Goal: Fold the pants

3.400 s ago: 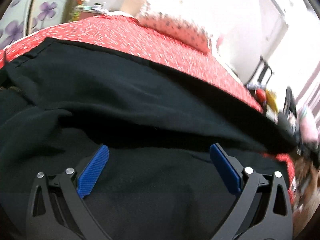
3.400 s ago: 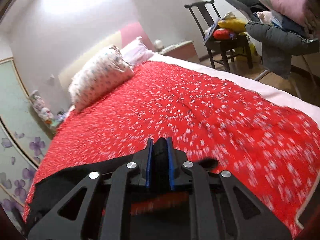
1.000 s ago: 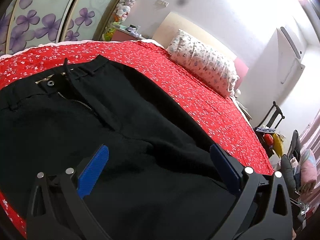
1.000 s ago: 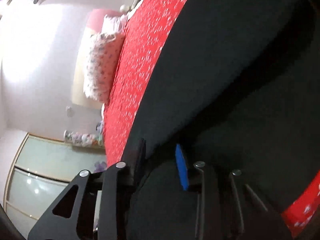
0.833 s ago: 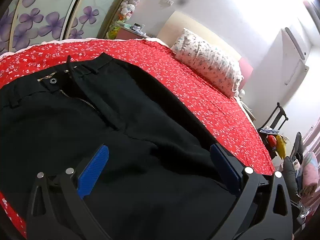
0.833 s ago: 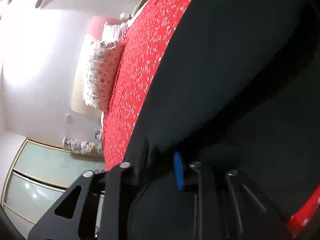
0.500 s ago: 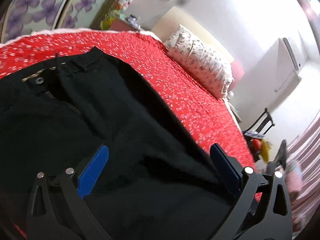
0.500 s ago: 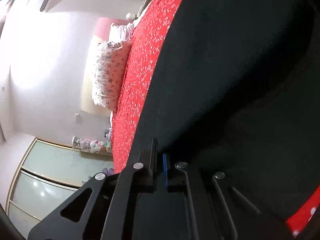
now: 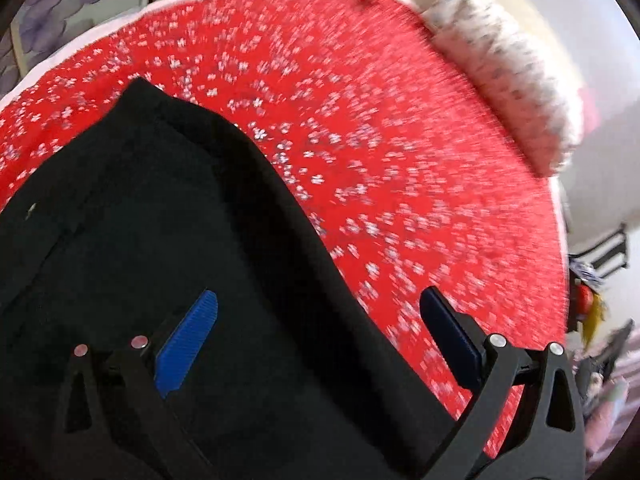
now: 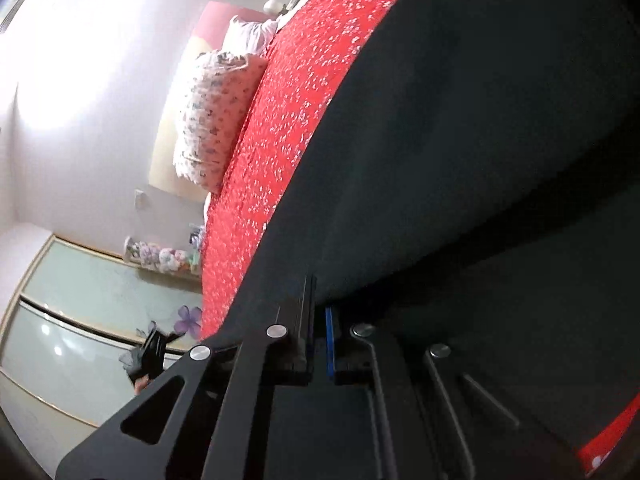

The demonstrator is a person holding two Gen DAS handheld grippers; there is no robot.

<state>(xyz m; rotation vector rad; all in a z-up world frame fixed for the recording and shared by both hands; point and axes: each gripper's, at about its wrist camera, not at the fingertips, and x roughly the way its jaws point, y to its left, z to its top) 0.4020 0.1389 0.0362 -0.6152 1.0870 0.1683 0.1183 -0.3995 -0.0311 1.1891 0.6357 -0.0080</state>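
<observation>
Black pants (image 9: 168,232) lie spread on a red flowered bedspread (image 9: 380,160). My left gripper (image 9: 316,312) hangs open over the far side edge of the pants, one blue pad (image 9: 188,336) above the cloth, the other above the bedspread; nothing is between them. In the right wrist view the pants (image 10: 460,140) fill the frame, a folded-over layer lying on a lower one. My right gripper (image 10: 320,320) is shut on the edge of that cloth, the blue pad pressed tight against the other finger.
A flowered pillow (image 9: 508,84) lies at the head of the bed, also seen as the pillow (image 10: 212,112) in the right wrist view. A wardrobe with purple flower panels (image 9: 80,4) stands beyond the bed. A chair and clutter (image 9: 596,272) sit at the right.
My left gripper has swept sideways from over the zipper and waistband to the pants' far edge, still open. My right gripper has closed from partly open onto the pants' fabric.
</observation>
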